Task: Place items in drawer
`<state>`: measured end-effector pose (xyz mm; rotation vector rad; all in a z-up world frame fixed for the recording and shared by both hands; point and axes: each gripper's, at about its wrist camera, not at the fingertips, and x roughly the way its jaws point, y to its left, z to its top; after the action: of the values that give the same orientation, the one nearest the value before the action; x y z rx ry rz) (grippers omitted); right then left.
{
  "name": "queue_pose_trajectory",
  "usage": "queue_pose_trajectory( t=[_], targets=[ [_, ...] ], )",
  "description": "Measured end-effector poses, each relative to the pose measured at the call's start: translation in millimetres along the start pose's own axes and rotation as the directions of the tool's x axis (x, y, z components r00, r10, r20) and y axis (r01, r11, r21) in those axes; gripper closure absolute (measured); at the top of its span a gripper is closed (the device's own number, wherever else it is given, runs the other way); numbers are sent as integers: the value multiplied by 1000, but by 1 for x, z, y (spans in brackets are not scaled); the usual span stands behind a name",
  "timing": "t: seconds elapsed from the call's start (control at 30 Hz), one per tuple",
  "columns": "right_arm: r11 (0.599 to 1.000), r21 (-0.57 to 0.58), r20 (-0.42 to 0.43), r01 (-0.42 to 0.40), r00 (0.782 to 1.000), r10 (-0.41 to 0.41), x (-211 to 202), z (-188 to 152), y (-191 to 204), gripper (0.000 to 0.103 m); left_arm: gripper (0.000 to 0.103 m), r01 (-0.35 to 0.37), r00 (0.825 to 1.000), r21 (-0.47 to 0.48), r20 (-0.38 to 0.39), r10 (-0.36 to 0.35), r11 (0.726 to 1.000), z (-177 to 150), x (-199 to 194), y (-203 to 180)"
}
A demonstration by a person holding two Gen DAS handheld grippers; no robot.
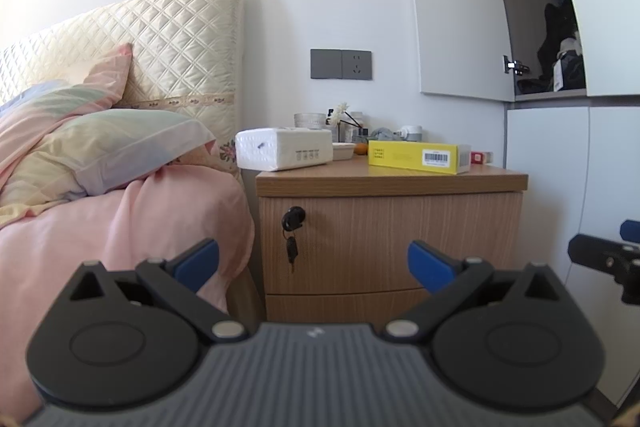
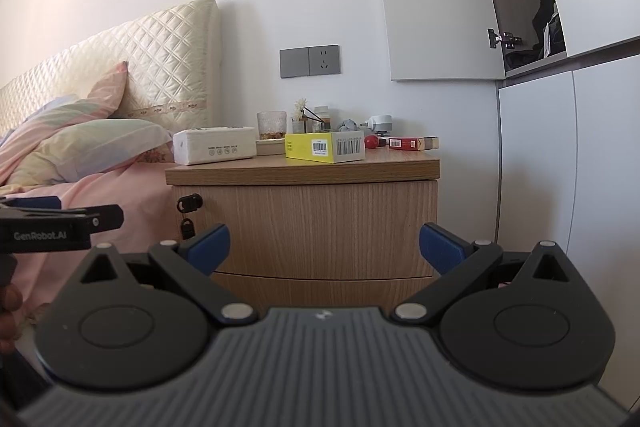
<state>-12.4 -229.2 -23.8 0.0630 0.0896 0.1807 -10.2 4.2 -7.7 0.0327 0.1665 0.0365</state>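
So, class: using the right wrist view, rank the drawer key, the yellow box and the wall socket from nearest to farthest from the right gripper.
1. Drawer key: hangs from the lock at the drawer's upper left, nearest the right gripper.
2. Yellow box: lies on the nightstand top, near the middle.
3. Wall socket: on the wall behind the nightstand, farthest.

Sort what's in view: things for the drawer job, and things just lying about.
For the job: top drawer, shut; yellow box; tissue pack; red carton; both hand-held grippers, open.

Lying about: pillow, headboard, wall socket, wardrobe door.
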Motion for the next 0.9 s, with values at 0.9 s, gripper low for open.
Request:
queue_pose_trajectory(
  t=[0.9],
  targets=[
    [999, 29, 23, 18, 1000, -18, -12, -4, -11, 0, 0, -3, 1000, 20, -2, 3, 1000, -1, -1, -5]
  ],
)
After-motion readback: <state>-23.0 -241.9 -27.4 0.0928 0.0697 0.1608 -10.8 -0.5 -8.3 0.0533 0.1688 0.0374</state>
